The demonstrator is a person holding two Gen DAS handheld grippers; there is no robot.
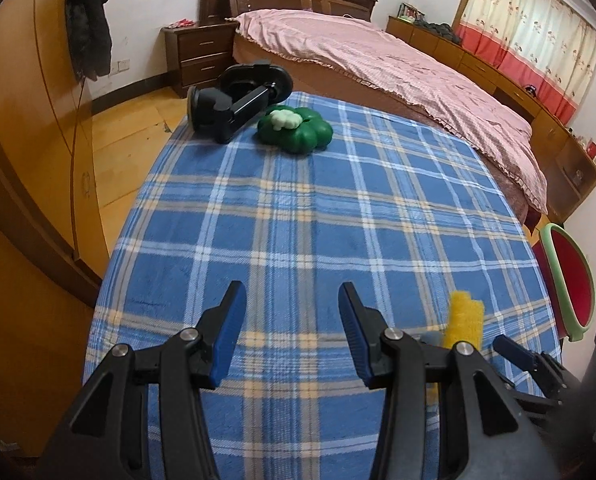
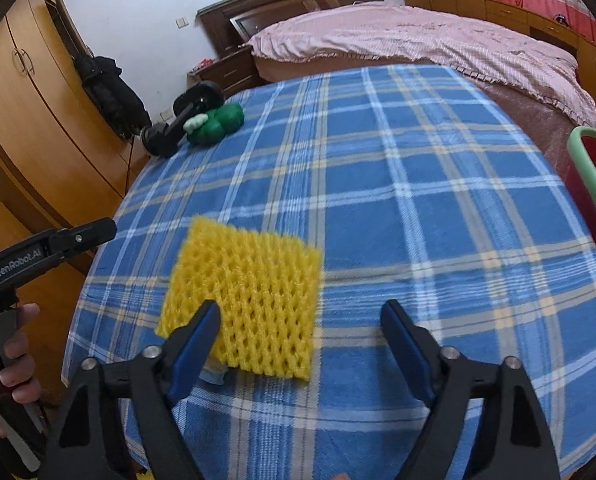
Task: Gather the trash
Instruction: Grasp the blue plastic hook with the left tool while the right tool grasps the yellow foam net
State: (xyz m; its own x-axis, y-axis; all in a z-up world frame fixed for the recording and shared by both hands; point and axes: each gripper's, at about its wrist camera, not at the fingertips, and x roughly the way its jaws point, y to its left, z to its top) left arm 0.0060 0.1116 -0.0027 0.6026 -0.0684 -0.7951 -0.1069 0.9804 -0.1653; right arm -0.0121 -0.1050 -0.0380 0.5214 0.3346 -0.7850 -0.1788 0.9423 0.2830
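While our right gripper hangs over the near end of the bench, its blue pads stand apart with nothing clamped between them. We see the yellow foam net lying flat on the blue plaid cloth, its near edge reaching in between those pads, closer to the left pad, though neither presses on it. A small pale blue scrap peeks out from under the net's near corner; what it is we cannot tell.

Over to our left gripper: released too, pads parted over bare plaid, holding nothing. From its camera we catch the yellow foam net off to the right, beside the right gripper's blue tip. At the left edge of the right camera, a hand grips the left tool's handle.

Further out, a green clover-shaped toy sits at the far end of the bench, touching a black clamp mount. Beyond lies the bed under pink covers, and a red chair stands by the bench's right side.
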